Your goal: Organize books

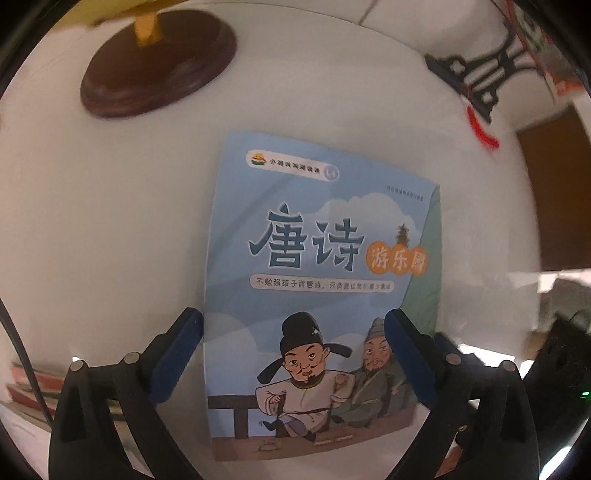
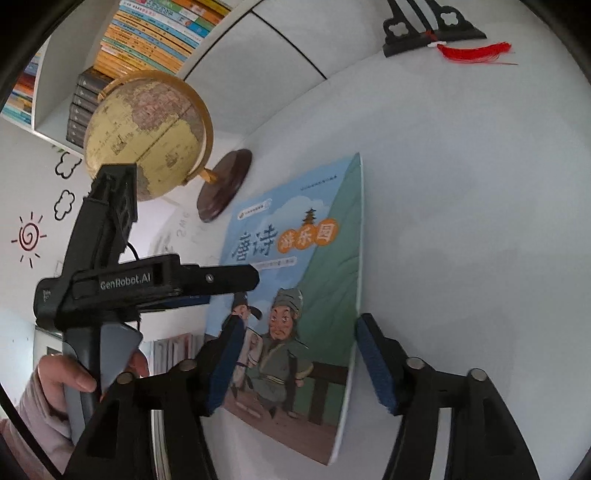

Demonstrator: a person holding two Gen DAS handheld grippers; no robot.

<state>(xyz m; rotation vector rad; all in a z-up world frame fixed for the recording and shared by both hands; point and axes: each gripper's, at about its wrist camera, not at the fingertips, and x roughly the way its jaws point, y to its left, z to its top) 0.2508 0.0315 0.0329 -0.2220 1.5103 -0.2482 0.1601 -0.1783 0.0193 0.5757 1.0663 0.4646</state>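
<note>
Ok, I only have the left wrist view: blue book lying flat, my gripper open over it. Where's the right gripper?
Observer: The right gripper is open and straddles the book's right edge. Its pads are not pressing on it.
Operator: And the brown disc beyond the book?
Observer: That's the base of a globe. Its yellowish sphere leans out over the base.
Operator: Any books besides this one?
Observer: Yes, rows of books fill a white shelf behind the globe.
</note>
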